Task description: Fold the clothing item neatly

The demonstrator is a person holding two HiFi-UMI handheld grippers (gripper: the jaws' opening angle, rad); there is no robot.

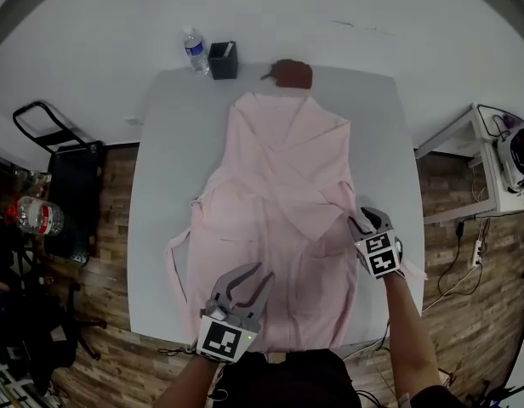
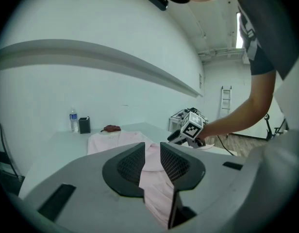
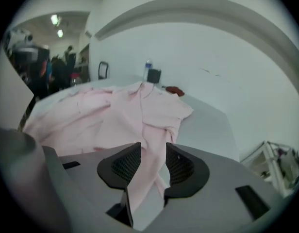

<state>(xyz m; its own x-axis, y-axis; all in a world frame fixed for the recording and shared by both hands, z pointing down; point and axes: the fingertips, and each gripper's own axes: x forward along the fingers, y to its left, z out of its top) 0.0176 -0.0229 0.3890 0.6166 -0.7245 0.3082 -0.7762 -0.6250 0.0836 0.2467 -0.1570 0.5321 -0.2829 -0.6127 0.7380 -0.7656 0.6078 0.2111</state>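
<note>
Pink shirt (image 1: 279, 194) lies spread on the grey table (image 1: 160, 160), collar at the far end. In the head view the sleeve on the person's right (image 1: 326, 202) looks drawn across the front, while the opposite sleeve (image 1: 179, 262) trails out loose. I'd judge the sleeve folding half done, and the next move calls for a grip on that loose sleeve. Beyond the collar stand a capped water bottle (image 1: 195, 51), its fill too small to read, and a black cup (image 1: 223, 60) with something pale poking out. In the left gripper view, the left gripper (image 2: 152, 161) has its jaws a narrow gap apart with pink cloth filling the gap; whether they pinch it I can't tell. In the right gripper view, the right gripper (image 3: 153, 164) has its jaws spread, a strip of pink cloth running loosely between them and bare table showing beside it.
</note>
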